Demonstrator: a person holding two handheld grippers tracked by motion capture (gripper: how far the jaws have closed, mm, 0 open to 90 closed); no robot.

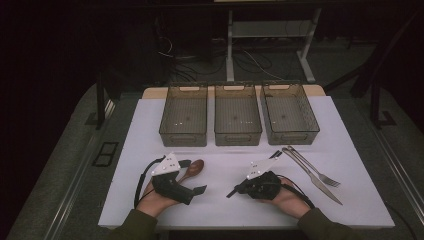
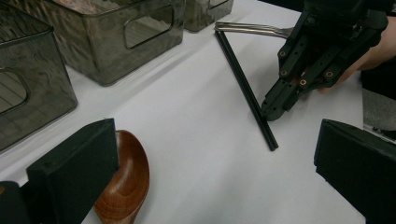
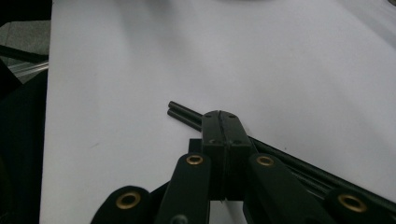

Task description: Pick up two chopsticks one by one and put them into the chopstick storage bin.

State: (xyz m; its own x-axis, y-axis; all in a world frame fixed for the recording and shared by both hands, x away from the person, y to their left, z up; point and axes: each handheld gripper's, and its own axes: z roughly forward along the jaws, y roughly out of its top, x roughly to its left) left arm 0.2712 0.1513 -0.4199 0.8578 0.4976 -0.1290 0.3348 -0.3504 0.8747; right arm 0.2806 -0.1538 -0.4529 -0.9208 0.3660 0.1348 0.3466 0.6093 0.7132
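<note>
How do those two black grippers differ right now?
The left gripper has its jaws wide apart beside the wooden spoon, holding nothing; the right gripper has its jaws pressed together, over the black chopsticks. Whether it grips them is unclear. Both are black, hand-held, and low over the white table.

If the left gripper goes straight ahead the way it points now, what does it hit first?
Most likely the black chopsticks lying across its line on the white table, with the right gripper at them. The wooden spoon sits beside its left jaw, probably off the line.
</note>
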